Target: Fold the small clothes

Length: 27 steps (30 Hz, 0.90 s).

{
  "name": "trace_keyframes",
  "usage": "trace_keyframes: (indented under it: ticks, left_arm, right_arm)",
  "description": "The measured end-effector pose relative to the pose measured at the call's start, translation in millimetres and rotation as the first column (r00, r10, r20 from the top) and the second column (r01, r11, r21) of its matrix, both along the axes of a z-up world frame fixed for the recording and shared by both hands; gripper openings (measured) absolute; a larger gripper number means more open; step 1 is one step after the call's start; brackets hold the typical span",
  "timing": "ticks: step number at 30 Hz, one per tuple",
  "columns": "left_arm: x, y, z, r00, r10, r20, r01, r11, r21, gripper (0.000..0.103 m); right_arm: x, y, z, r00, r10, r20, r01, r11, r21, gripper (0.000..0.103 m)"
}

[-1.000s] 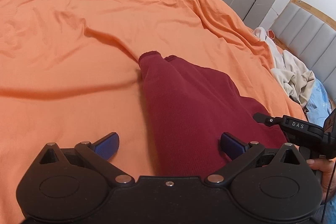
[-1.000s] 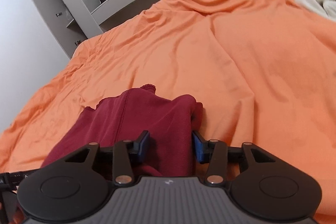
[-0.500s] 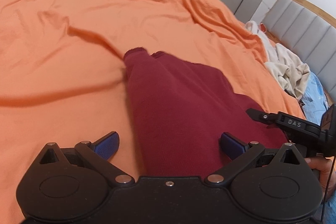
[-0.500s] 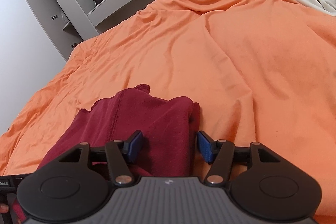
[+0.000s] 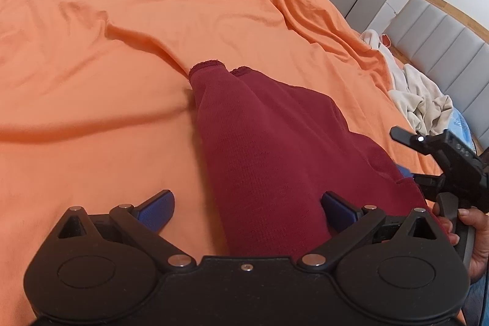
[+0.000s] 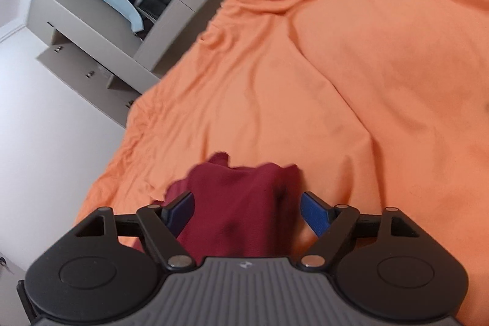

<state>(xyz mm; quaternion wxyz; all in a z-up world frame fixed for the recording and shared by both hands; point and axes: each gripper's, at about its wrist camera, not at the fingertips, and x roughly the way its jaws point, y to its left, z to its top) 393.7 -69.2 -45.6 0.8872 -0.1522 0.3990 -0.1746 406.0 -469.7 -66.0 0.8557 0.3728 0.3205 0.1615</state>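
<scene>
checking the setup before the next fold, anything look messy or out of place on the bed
Only the cream clothes, heaped unfolded at the edge of the orange sheet by the headboard. The maroon garment lies flat between the fingers of the open left claw; nothing spilled or torn.

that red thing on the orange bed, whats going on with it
A person is folding a dark red knit garment laid out on an orange bedsheet, with a handheld tool in each hand. Both the left tool and the right tool are open, with the cloth lying between their fingers, ungripped. A cream pile of clothes sits by the headboard.
</scene>
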Motion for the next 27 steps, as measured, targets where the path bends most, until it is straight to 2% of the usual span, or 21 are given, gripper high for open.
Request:
trace_keyframes:
  ticks: [3, 5, 7, 8, 9, 11, 13, 14, 16, 19, 21, 23, 26, 27]
  left_arm:
    - [0.8, 0.6, -1.4, 1.0, 0.003, 0.003, -0.003, 1.0, -0.01, 0.103]
    - [1.5, 0.6, -1.9, 1.0, 0.004, 0.003, -0.004, 1.0, -0.015, 0.103]
    - [0.8, 0.7, -1.8, 1.0, 0.004, 0.004, -0.004, 1.0, -0.015, 0.103]
    - [0.8, 0.6, -1.6, 1.0, 0.003, 0.004, -0.003, 1.0, -0.015, 0.103]
    - [1.0, 0.7, -1.7, 1.0, 0.003, 0.004, -0.003, 1.0, -0.016, 0.103]
    - [0.6, 1.7, -1.8, 1.0, 0.002, 0.004, -0.002, 1.0, -0.017, 0.103]
    - [0.1, 2.3, -2.2, 1.0, 0.002, 0.004, -0.002, 1.0, -0.016, 0.103]
    - [0.1, 2.3, -2.1, 1.0, 0.003, 0.004, -0.003, 1.0, -0.016, 0.103]
    - [0.2, 2.1, -2.1, 1.0, 0.003, 0.004, -0.002, 1.0, -0.016, 0.103]
    - [0.1, 1.9, -2.0, 1.0, 0.002, 0.005, -0.002, 1.0, -0.016, 0.103]
    - [0.2, 1.9, -2.0, 1.0, 0.002, 0.005, -0.002, 1.0, -0.014, 0.103]
    - [-0.1, 2.8, -2.1, 1.0, 0.002, 0.005, -0.002, 1.0, -0.013, 0.103]
    - [-0.1, 2.5, -2.0, 1.0, 0.002, 0.005, -0.002, 1.0, -0.013, 0.103]
    - [0.1, 3.1, -2.0, 1.0, 0.002, 0.005, -0.002, 1.0, -0.013, 0.103]
  right_arm:
    - [5.4, 2.8, -7.5, 0.999, 0.034, -0.013, -0.033, 0.999, 0.024, 0.066]
    - [4.6, 9.7, -5.4, 0.999, 0.047, 0.002, -0.047, 0.999, -0.005, 0.058]
    - [1.8, 21.8, 2.0, 0.997, 0.069, 0.022, -0.067, 0.994, -0.084, 0.058]
    - [-0.9, 31.1, 6.5, 0.995, 0.089, 0.038, -0.083, 0.986, -0.142, 0.054]
    - [-5.1, 42.7, 12.2, 0.993, 0.107, 0.056, -0.094, 0.974, -0.207, 0.045]
    - [-17.7, 66.5, 23.6, 0.984, 0.143, 0.109, -0.096, 0.931, -0.353, 0.035]
    - [-27.1, 84.3, 33.1, 0.97, 0.182, 0.163, -0.089, 0.884, -0.459, 0.035]
    - [-30.6, 88.8, 36.2, 0.965, 0.192, 0.179, -0.085, 0.874, -0.479, 0.035]
    - [-32.8, 90.9, 38.6, 0.964, 0.189, 0.187, -0.08, 0.876, -0.475, 0.035]
    - [-27.6, 82.2, 35.7, 0.974, 0.157, 0.162, -0.075, 0.902, -0.424, 0.035]
    - [-23.9, 71.8, 30.6, 0.984, 0.12, 0.132, -0.061, 0.922, -0.383, 0.044]
    - [-18.7, 60.1, 23.9, 0.993, 0.074, 0.087, -0.041, 0.941, -0.337, 0.045]
    - [-11.3, 43.8, 11.4, 0.999, 0.039, 0.001, -0.038, 0.966, -0.256, 0.057]
    - [-8.8, 39.4, 7.1, 0.999, 0.038, -0.027, -0.043, 0.974, -0.223, 0.057]
